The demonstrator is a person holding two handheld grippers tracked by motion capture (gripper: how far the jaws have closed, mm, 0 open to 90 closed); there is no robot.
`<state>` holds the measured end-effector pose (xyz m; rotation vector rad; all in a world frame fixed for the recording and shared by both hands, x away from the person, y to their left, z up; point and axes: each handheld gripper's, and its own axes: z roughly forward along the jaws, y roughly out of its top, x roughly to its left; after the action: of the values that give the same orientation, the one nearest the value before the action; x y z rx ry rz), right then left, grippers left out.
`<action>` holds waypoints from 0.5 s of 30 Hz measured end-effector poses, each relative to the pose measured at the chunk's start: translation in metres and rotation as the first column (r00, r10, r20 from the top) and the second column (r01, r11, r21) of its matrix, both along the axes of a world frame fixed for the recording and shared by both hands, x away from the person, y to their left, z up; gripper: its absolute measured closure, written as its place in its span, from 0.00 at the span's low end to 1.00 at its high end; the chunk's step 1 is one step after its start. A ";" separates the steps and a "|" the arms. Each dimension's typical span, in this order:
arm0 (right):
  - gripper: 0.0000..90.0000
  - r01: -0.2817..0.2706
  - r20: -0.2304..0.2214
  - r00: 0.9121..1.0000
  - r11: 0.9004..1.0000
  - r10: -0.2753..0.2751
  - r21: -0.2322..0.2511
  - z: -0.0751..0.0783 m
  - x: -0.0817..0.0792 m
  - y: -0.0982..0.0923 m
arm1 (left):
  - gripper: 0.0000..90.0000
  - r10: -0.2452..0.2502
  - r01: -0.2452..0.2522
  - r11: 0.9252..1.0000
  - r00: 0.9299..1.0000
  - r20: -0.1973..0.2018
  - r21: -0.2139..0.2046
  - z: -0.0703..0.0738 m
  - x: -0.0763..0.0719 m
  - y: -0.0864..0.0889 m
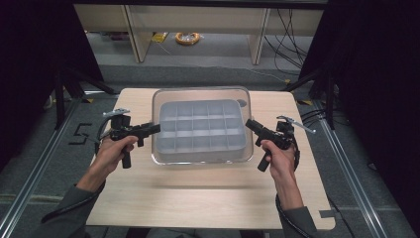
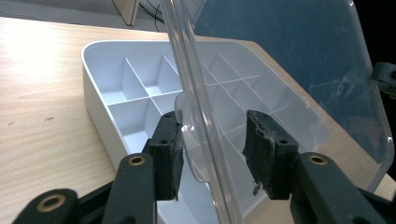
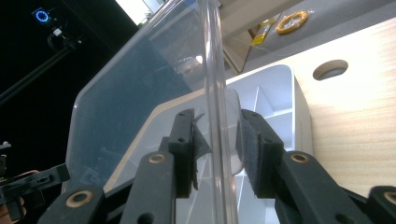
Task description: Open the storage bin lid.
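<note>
A clear plastic lid (image 1: 198, 91) hangs tilted over a white box (image 2: 95, 107) divided into several compartments, which sits at the middle of the table. My left gripper (image 1: 156, 129) holds the lid's left edge. In the left gripper view the rim (image 2: 289, 60) runs up between the jaws (image 2: 212, 154), with the left pad against the lid's small tab. My right gripper (image 1: 249, 124) is shut on the lid's right edge. In the right gripper view its pads (image 3: 217, 154) stand close on both sides of the rim (image 3: 140, 93). A hand holds each gripper.
The light wooden table (image 1: 198, 198) has a round hole (image 3: 330, 69) behind the box's right corner. On the floor beyond lie a yellow cable coil (image 1: 187, 37) and desk legs. Dark stands and cables flank both sides of the table.
</note>
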<state>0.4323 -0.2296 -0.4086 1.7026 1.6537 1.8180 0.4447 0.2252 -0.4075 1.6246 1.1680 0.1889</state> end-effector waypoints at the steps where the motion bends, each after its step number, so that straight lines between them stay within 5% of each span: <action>1: 0.76 0.006 -0.018 1.000 1.000 -0.006 -0.018 0.000 -0.003 0.000 | 0.64 -0.002 0.002 1.000 1.000 0.003 -0.013 -0.001 -0.002 0.000; 8: 0.77 -0.005 -0.013 1.000 1.000 0.005 -0.010 0.001 -0.015 0.000 | 0.66 -0.005 0.005 0.999 1.000 0.013 -0.034 -0.001 -0.017 0.004; 15: 0.77 -0.016 -0.035 0.999 1.000 0.015 -0.005 -0.009 -0.031 -0.002 | 0.67 -0.016 0.016 1.000 1.000 0.020 -0.013 -0.003 -0.033 0.002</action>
<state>0.4018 -0.2319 -0.4180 1.7338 1.6882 1.7994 0.4119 0.2275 -0.4106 1.6166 1.1389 0.1860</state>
